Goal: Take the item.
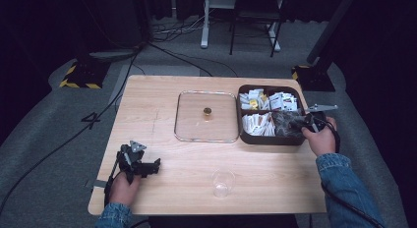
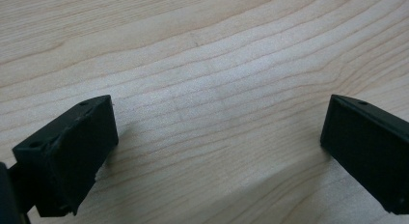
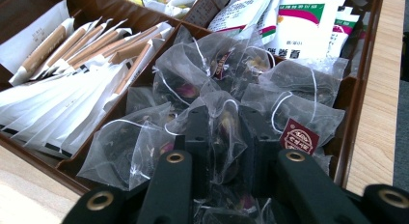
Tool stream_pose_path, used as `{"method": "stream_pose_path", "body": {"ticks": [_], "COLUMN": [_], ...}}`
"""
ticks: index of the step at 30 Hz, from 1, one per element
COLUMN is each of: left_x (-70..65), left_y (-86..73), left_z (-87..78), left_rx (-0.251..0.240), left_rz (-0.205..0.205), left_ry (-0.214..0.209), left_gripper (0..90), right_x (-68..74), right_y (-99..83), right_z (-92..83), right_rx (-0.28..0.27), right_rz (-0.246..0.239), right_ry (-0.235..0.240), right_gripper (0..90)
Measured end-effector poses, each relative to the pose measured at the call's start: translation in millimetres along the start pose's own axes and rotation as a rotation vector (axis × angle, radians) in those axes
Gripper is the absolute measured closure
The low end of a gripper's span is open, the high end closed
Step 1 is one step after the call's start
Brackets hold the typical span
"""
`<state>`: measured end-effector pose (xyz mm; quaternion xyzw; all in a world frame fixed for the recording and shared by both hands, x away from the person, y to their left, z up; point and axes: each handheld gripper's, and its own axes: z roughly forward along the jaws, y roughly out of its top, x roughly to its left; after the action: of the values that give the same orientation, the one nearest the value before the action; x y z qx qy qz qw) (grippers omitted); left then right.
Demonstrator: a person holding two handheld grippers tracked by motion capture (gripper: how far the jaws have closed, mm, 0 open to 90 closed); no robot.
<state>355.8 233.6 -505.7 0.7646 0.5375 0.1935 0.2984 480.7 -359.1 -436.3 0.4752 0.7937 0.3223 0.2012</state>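
A dark brown divided box (image 1: 269,139) stands at the right of the table. Its near right compartment holds a heap of clear mesh tea bags (image 3: 294,86) with dark dried flowers and white strings. My right gripper (image 1: 296,124) reaches into that compartment. In the right gripper view its black jaws (image 3: 225,125) are closed on one mesh tea bag (image 3: 218,99), which sticks up between the pads. My left gripper (image 1: 155,165) rests low over the table's near left, held by a hand. Its jaws (image 2: 217,137) stand wide apart over bare wood with nothing between them.
White paper sachets (image 3: 62,96) and stick packets fill the box's other compartments. A square glass lid (image 1: 192,126) with a gold knob (image 1: 207,111) lies left of the box. A clear cup (image 1: 223,183) stands near the table's front edge. Cables run over the floor behind.
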Motion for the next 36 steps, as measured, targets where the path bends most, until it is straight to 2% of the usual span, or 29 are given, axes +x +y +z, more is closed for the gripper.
{"method": "stream_pose_path", "body": {"ticks": [5,7,15,21,26,27,28,29,31,36], "left_x": [0.0,-0.1,0.0,0.0,-0.1,-0.1,-0.1,-0.1,0.0,-0.1], "left_y": [0.0,0.0,0.0,0.0,0.0,0.0,0.0,0.0,0.0,-0.1], "left_z": [0.0,0.1,0.1,0.0,0.0,0.0,-0.1,-0.1,-0.1,-0.1], "left_rx": [0.000,-0.001,-0.001,0.000,0.000,0.000,0.001,0.001,0.001,0.001], "left_rz": [0.000,-0.001,0.000,0.000,-0.002,-0.002,-0.001,-0.001,0.000,-0.001], "left_ry": [0.000,0.000,0.000,0.000,0.001,0.001,0.000,0.000,0.001,0.001], "left_gripper": [0.0,0.0,0.0,0.0,0.0,0.0,0.0,0.0,0.0,0.0], "right_x": [-1.7,-1.8,-3.1,-3.7,-4.6,-4.6,-4.2,-4.2,-2.5,1.1], "right_y": [-0.3,-0.4,-1.6,1.6,6.3,6.3,7.1,7.1,7.9,9.7], "right_z": [-3.5,-5.2,-8.6,-18.4,-34.9,-34.9,-40.2,-40.2,-48.3,-60.5], "right_rx": [-0.022,-0.033,-0.061,-0.106,-0.174,-0.174,-0.200,-0.200,-0.237,-0.290], "right_rz": [0.024,0.034,0.055,0.074,0.095,0.095,0.098,0.098,0.110,0.110], "right_ry": [0.006,0.014,0.026,0.042,0.080,0.080,0.093,0.093,0.115,0.149], "right_gripper": [78.6,82.0,82.3,82.4,82.4,82.4,82.4,82.4,82.4,82.4]}}
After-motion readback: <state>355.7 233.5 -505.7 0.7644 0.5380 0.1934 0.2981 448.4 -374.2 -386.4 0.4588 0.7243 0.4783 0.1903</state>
